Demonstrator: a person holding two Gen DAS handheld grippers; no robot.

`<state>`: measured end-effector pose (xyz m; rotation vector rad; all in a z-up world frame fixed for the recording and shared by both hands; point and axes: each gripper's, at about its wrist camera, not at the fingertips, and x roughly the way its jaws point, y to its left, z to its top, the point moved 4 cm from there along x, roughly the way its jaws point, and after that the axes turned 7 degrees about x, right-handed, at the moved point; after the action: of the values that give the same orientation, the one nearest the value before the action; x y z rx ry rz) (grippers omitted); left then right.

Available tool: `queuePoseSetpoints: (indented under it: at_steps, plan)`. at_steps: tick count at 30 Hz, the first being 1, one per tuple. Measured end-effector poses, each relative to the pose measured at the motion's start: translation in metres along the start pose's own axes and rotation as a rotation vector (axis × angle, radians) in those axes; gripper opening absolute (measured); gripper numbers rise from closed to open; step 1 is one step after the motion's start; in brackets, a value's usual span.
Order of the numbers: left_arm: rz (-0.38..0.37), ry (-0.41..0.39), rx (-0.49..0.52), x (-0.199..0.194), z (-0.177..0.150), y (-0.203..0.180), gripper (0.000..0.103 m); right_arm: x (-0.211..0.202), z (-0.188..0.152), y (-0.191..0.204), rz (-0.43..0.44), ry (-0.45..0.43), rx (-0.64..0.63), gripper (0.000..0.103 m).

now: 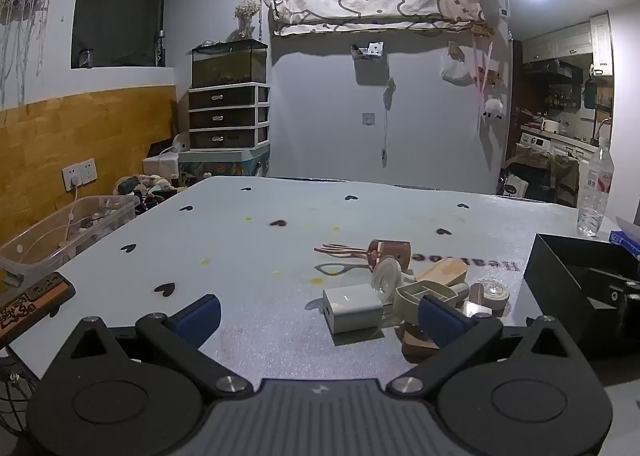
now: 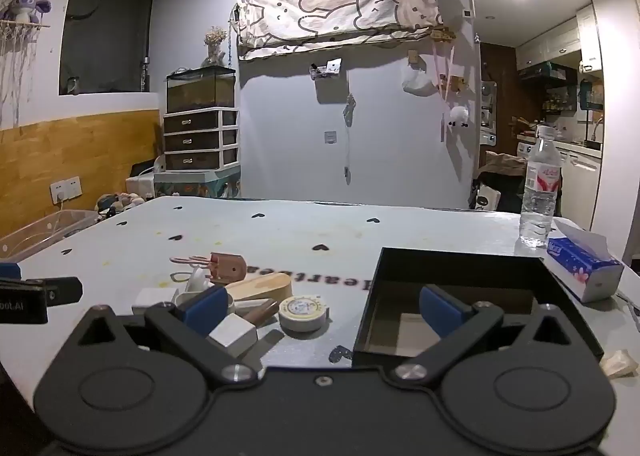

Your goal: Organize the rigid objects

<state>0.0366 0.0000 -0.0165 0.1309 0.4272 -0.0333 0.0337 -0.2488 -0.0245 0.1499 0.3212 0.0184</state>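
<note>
Left gripper (image 1: 320, 316), right gripper (image 2: 322, 306): jaws wide, holding nothing. Rigid objects huddled mid-table: white square charger block (image 1: 351, 307), round tape roll (image 2: 303, 312), wooden paddle (image 2: 260, 286). Empty black square box (image 2: 460, 268) just beside. Risk: tight pile; wide jaws likely nudge neighbours, scatter them.

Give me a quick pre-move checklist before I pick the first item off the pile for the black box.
1. Left gripper open, nothing held: ok.
2. Right gripper open, nothing held: ok.
3. Black box open-topped, within view: ok.
4. Box interior free of items: cannot tell, near floor hidden.
5. White charger clear on its near side: ok.
6. Tape roll lies apart from the pile: ok.
</note>
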Motion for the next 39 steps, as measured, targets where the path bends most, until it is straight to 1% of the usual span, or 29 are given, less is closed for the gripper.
queuePoseSetpoints:
  at_steps: [8, 9, 16, 17, 18, 21, 23, 39]
  plan:
    - [0.000, -0.004, 0.012, 0.002, 0.000, -0.001, 0.103, 0.000, 0.000, 0.000, 0.003, 0.006, 0.001, 0.103]
    - [0.000, -0.002, 0.011, 0.002, 0.000, -0.001, 0.103, -0.001, 0.003, -0.009, 0.000, 0.003, 0.003, 0.103]
    - [0.001, -0.001, 0.018, 0.002, 0.001, -0.002, 0.103, 0.003, 0.003, -0.006, 0.003, 0.005, 0.003, 0.103]
    - [0.002, -0.002, 0.021, 0.001, 0.001, -0.002, 0.103, 0.004, 0.002, -0.012, 0.000, 0.004, 0.004, 0.103]
    - [0.003, -0.002, 0.021, 0.002, 0.001, -0.002, 0.103, 0.000, 0.001, -0.004, -0.001, 0.003, 0.007, 0.103]
    - [0.002, -0.003, 0.022, 0.002, 0.001, -0.003, 0.103, -0.002, 0.001, -0.007, -0.006, 0.007, 0.008, 0.103]
    - [0.002, -0.002, 0.022, 0.002, 0.001, -0.003, 0.103, 0.003, -0.001, -0.001, -0.015, 0.009, 0.008, 0.103]
    - [0.003, -0.002, 0.024, 0.002, 0.001, -0.004, 0.103, 0.004, -0.002, -0.002, -0.010, 0.011, 0.011, 0.103]
